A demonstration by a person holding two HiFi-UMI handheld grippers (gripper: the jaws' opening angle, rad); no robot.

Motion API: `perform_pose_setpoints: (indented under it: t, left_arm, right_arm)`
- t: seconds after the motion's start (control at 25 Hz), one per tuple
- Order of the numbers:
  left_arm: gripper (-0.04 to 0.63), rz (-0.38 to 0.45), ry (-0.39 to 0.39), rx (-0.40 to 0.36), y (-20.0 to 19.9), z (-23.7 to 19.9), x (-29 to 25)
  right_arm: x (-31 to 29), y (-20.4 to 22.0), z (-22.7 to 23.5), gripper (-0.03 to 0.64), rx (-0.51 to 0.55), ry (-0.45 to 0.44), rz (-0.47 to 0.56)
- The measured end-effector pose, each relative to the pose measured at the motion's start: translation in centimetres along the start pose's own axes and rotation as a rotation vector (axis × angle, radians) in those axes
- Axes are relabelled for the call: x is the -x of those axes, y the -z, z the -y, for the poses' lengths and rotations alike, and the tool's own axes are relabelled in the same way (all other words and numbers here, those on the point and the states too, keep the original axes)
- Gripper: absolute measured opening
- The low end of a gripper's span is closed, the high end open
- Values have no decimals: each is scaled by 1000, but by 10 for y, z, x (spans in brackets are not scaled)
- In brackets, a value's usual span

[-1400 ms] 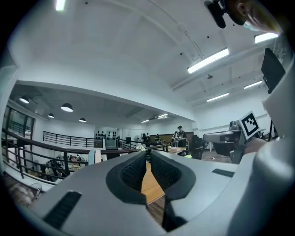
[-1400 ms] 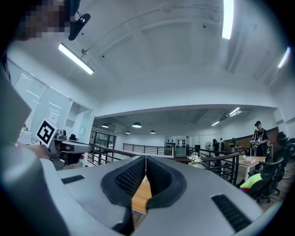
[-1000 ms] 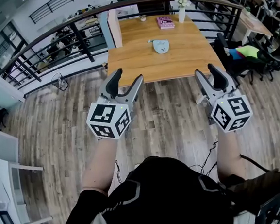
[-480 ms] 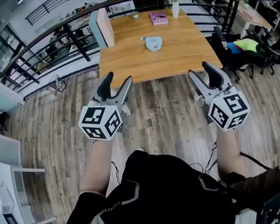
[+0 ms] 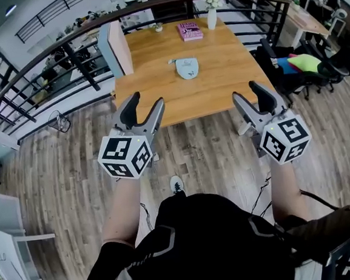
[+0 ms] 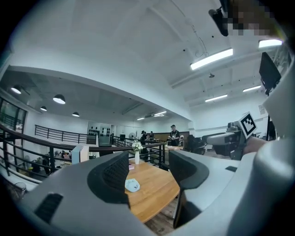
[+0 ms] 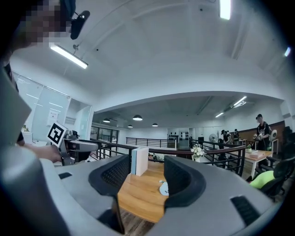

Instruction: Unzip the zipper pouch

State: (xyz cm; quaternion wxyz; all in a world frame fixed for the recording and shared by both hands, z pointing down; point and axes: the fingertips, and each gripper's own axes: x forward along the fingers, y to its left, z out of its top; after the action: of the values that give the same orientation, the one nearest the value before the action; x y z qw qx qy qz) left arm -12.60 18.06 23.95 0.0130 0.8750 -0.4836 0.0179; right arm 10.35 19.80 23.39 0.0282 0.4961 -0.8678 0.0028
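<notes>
both grippers have drawn nearer the honey-coloured wooden tabletop since the earlier frames, and its near edge now sits right at their tips in the head view. the left gripper is smooth grey plastic with a checker-marked cube at its back. its fingers, curved and lined with dark ribbed pads, stand spread with nothing between them. the right gripper matches it, and its fingers have just been opening wider, also empty. the zipper pouch, a soft, rounded, pale blue-grey shape, lies flat near the middle of the tabletop, well beyond both grippers. farther off sit a flat pink book and a slim white vase of pale flowers. a white panel stands upright at the far left edge. underfoot is a grey-brown plank floor.
</notes>
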Motion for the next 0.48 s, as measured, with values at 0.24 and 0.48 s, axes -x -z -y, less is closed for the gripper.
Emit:
perform_pose_setpoints:
  t: [0.24, 0.48]
  left_arm:
    - [287, -25, 14, -7, 1, -66, -48]
    - [288, -14, 37, 16, 1, -118, -82]
  right_arm:
    - [-68, 0, 13, 249, -26, 36, -16]
    - [-126, -3, 18, 249, -14, 65, -50]
